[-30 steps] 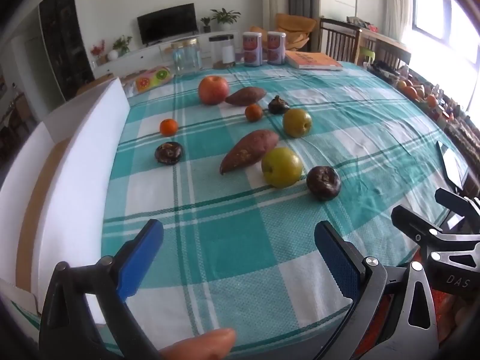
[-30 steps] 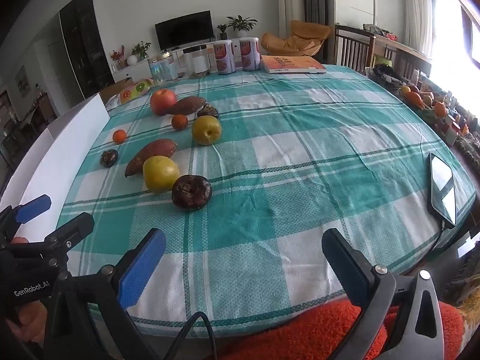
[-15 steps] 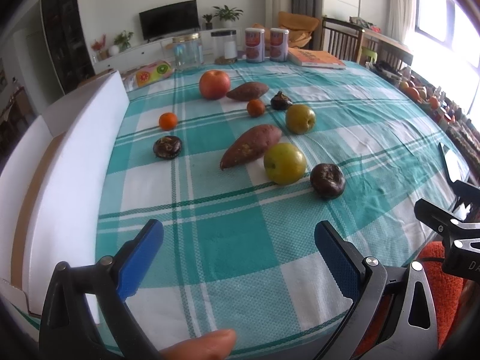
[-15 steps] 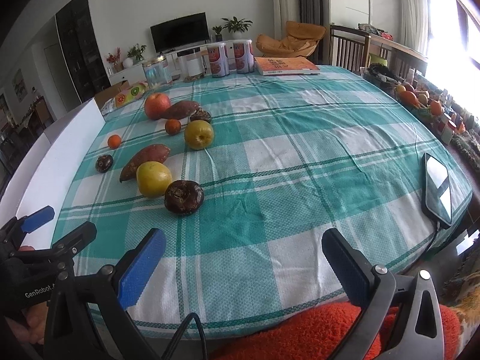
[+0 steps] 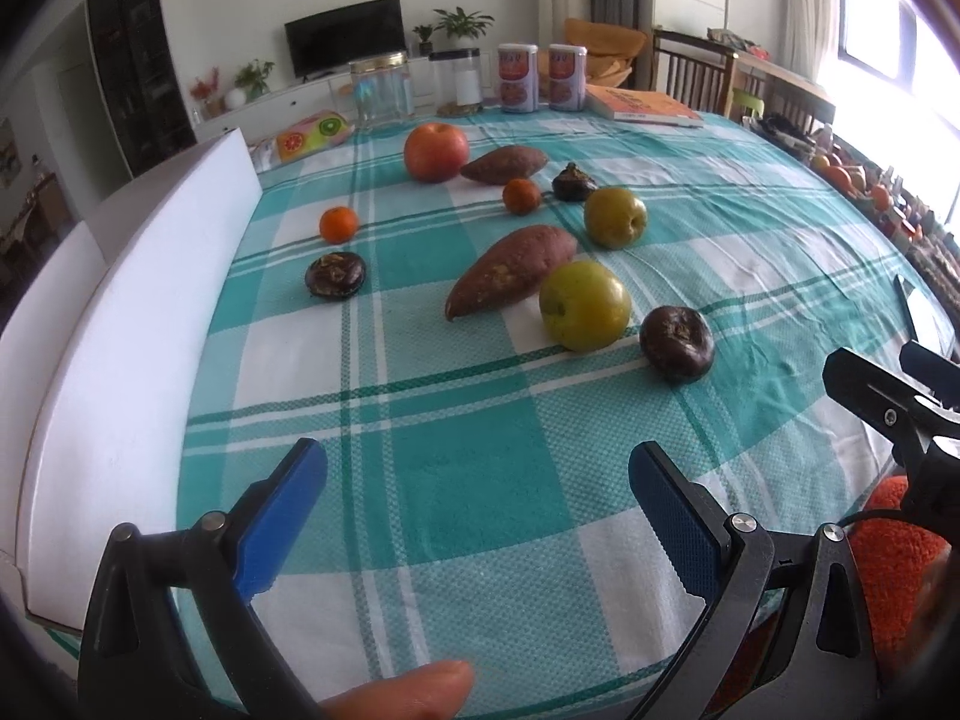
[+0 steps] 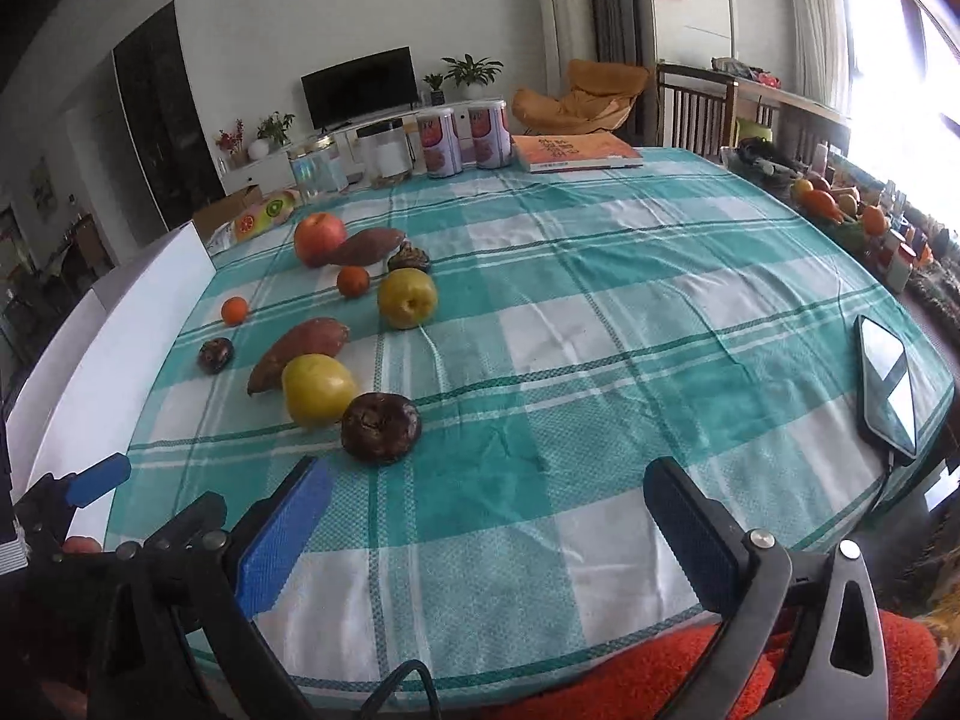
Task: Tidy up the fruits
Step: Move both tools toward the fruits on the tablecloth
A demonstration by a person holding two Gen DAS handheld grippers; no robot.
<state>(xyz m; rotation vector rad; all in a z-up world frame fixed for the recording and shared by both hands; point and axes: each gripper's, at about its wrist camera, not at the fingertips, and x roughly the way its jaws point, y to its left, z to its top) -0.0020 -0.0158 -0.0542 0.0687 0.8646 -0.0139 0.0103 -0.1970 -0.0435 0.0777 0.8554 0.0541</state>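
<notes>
Scattered toward the left edge of the counter point(image 5: 750, 222), all loose on the teal-and-white checked cloth: nearest the near edge, a dark wrinkled fruit point(image 5: 677, 345) just beside a yellow-green apple point(image 5: 584, 305), that apple touching the near sweet potato point(image 5: 512, 272). Farther in, a second yellow-green apple point(image 5: 615, 218), with a small orange point(image 5: 521, 196) and a dark pointed fruit point(image 5: 573, 183) close behind it. Toward the far edge, a red apple point(image 5: 435, 152) touching the far sweet potato point(image 5: 504, 164). Closer to the left edge, another small orange point(image 5: 338, 224) and a flat dark fruit point(image 5: 335, 275), well apart from the rest.

Left claw point(image 5: 477, 516) wide open over the near edge, holding nothing (a fingertip point(image 5: 414, 690) showing at the bottom of its view). Right claw point(image 6: 486, 525) likewise spread wide and empty, over the near edge, the dark wrinkled fruit just ahead of its left pad.

Along the left edge, a white foam box point(image 5: 120, 360). At the far edge, two red-labelled cans point(image 5: 540, 86), two clear jars point(image 5: 420, 87) and an orange book point(image 5: 639, 106). By the right edge, a phone point(image 6: 888, 384) lying flat, screen up.
</notes>
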